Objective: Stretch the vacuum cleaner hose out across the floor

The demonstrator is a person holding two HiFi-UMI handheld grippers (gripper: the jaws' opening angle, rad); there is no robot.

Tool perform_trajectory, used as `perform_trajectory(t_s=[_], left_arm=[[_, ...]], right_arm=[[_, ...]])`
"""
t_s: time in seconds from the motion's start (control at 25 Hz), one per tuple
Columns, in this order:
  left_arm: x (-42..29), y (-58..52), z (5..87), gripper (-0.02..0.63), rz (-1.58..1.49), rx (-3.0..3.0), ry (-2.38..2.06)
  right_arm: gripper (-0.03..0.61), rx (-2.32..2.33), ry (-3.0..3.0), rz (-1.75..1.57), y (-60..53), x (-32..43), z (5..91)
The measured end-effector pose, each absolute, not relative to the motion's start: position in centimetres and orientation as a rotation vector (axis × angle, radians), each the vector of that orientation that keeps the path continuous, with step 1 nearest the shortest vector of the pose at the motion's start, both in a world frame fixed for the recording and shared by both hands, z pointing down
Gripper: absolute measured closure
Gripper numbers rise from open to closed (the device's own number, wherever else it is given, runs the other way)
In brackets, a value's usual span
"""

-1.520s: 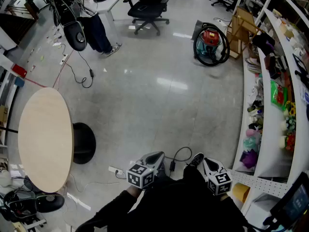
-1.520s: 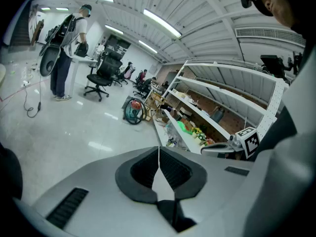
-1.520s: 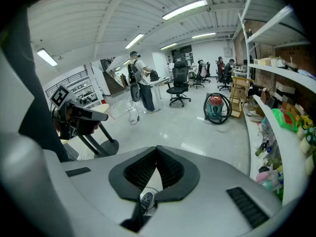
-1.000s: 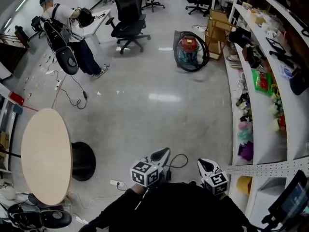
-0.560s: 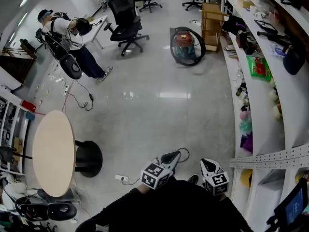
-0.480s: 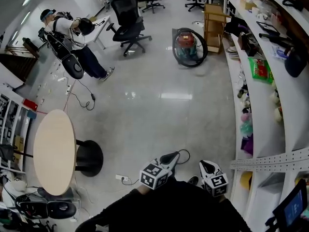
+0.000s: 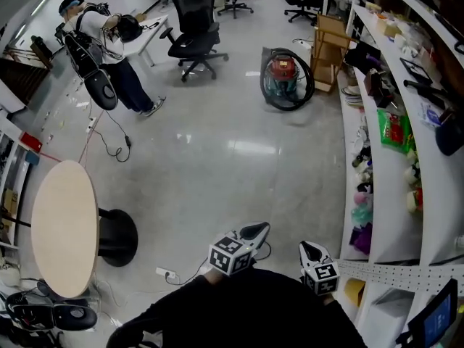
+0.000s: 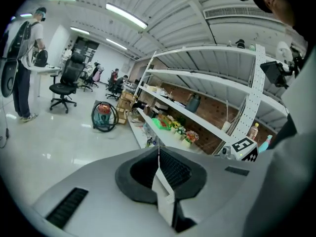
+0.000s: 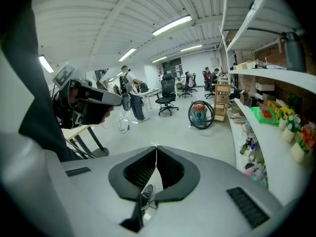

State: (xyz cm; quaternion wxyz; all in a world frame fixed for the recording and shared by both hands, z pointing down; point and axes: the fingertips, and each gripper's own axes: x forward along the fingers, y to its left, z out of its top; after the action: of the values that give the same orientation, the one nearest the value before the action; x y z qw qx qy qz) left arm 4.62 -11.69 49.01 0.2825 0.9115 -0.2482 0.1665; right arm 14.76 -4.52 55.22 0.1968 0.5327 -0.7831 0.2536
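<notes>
A red and teal vacuum cleaner [image 7: 283, 75] stands far across the floor by the shelving, its black hose [image 7: 306, 85] coiled around it. It also shows small in the left gripper view as the vacuum cleaner [image 8: 103, 115] and in the right gripper view as the vacuum cleaner [image 9: 199, 113]. My left gripper [image 7: 259, 228] and right gripper [image 7: 309, 250] are held close to my body at the bottom of the head view, both shut and empty. The jaw tips meet in the left gripper [image 8: 158, 148] and the right gripper [image 9: 156, 147] in their own views.
A long curved white shelf unit [image 7: 377, 158] full of goods runs down the right. A round wooden table [image 7: 64, 227] stands at left. A person [image 7: 105, 49] stands by a desk at back left, near a black office chair [image 7: 194, 38]. Cables [image 7: 112, 147] lie on the floor.
I have moved forward across the floor with both grippers carried along; the table slid back and left in view. Both grippers stayed shut.
</notes>
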Motion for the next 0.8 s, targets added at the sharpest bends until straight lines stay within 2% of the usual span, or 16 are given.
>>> perform_trajectory(t_s=[0.2,0.52,0.8], left_arm=[[2.0,-20.3,48.1,0.591,0.386,2.458,-0.63],[-3.7,-32.5,51.9,0.591,0.446,2.389,-0.65],[-1.3,-40.2,53.2,0.591,0.437,2.35,-0.779]], right_arm=[[0.565,1.483,-2.101,0.756,-12.4,12.2,54.0],[0.565,1.505,-2.083,0.695,-23.8,10.2,54.3],[0.565,1.349,-2.197,0.707,-33.2,11.9,57.1]])
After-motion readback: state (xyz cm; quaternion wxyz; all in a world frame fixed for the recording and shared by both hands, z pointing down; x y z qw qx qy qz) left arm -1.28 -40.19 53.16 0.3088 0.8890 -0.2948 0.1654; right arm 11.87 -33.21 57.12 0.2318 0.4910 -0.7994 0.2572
